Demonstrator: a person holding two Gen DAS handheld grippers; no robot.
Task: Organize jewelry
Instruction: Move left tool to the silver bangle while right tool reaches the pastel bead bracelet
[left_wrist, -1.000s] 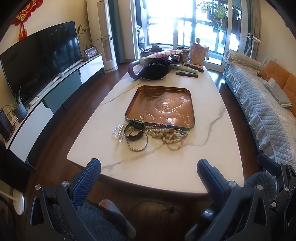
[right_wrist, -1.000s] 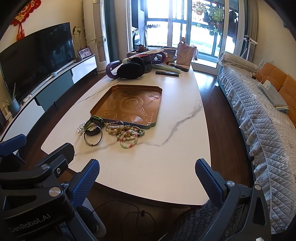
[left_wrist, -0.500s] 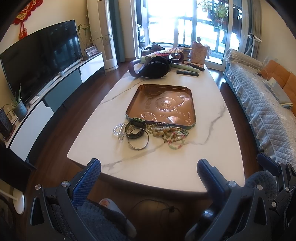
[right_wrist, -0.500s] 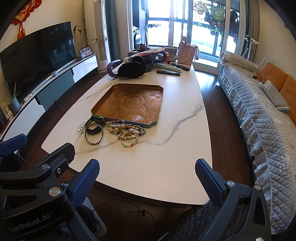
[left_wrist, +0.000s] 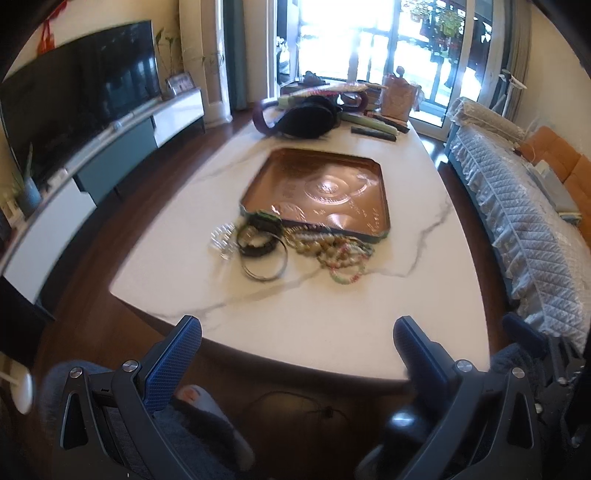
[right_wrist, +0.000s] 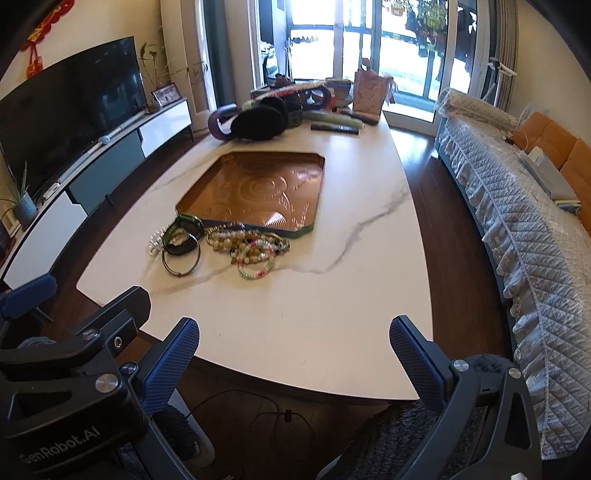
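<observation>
Left wrist view: the left gripper (left_wrist: 297, 334), jaws wide apart and empty, hangs off the near edge of the white marble-veined surface (left_wrist: 424, 192). A heap of beaded bracelets and metal bangles (left_wrist: 291, 249) lies on the surface, touching the near rim of the copper-coloured embossed metal tray (left_wrist: 325, 192).

Right wrist view: the right gripper (right_wrist: 293, 336), jaws likewise spread and empty, hangs near the surface edge. The jewelry heap (right_wrist: 221, 245) sits against the tray (right_wrist: 258, 192), well apart from both grippers.
</observation>
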